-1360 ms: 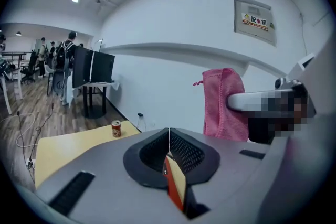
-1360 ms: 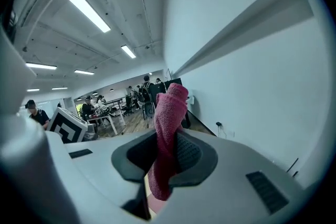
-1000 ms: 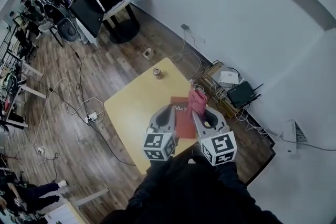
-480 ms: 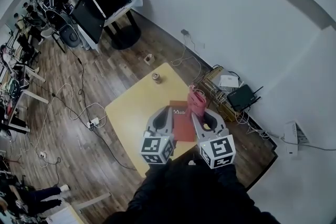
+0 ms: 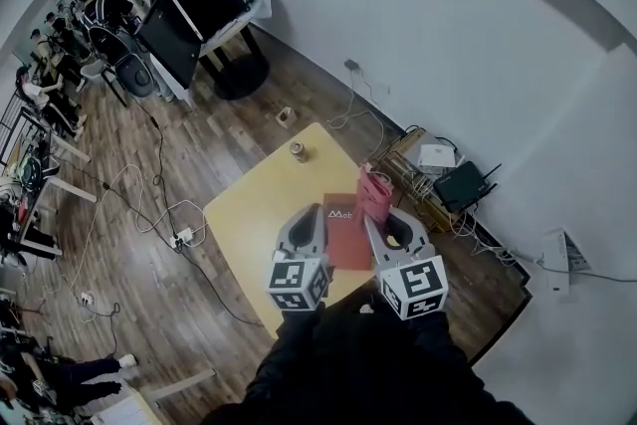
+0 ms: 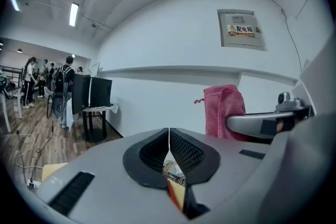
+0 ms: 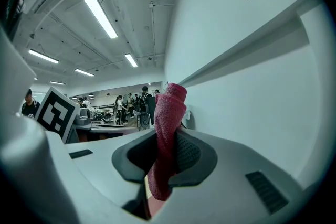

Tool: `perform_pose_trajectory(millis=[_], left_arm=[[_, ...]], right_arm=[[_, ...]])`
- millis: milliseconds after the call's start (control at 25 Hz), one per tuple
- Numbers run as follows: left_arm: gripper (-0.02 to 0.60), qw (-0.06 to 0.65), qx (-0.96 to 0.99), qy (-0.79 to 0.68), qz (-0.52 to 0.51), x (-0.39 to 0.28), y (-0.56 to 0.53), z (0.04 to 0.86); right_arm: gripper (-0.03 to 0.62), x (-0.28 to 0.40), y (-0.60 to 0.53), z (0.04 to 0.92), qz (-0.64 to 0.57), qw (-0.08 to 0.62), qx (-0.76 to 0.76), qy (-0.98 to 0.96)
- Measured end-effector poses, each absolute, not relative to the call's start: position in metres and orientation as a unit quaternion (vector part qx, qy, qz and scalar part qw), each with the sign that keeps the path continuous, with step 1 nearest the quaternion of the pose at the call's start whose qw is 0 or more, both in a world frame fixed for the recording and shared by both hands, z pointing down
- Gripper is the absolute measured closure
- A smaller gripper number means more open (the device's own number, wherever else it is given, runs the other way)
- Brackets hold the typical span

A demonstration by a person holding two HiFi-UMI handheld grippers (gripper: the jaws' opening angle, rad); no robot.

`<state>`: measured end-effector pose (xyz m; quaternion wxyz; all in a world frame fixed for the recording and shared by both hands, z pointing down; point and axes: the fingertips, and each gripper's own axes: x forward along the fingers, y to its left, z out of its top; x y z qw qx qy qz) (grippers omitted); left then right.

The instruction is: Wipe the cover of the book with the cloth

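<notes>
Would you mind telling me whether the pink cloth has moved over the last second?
No, not noticeably: the cloth, clamped in the right hand-held gripper, remains at the red book's right edge, as before.

I see the red rectangular book lying on the yellow square worktop, near its right edge; my left hand-held gripper sits above the book's left side, my right hand-held gripper above its right side; the pink towelling cloth stands up between the right jaws; a small round jar sits at the far corner.
</notes>
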<state>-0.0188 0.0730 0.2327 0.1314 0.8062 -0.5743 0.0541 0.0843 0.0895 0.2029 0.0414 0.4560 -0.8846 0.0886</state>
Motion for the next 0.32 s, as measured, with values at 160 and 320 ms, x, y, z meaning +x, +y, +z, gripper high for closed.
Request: perform_pose_trajectory(millis=[160,320], left_arm=[[0.545,0.134,0.803,-0.579,0.057,-0.0212,0.0725,0.2352],[0.545,0.134,0.802,-0.579,0.057,-0.0214,0.0711,0.2370]], right_arm=[[0.517,0.0846,0.0901,0.2025,0.086,0.042,0.456,-0.885],[0.517,0.0860,0.0895,0.2015,0.080,0.042,0.458,-0.884]])
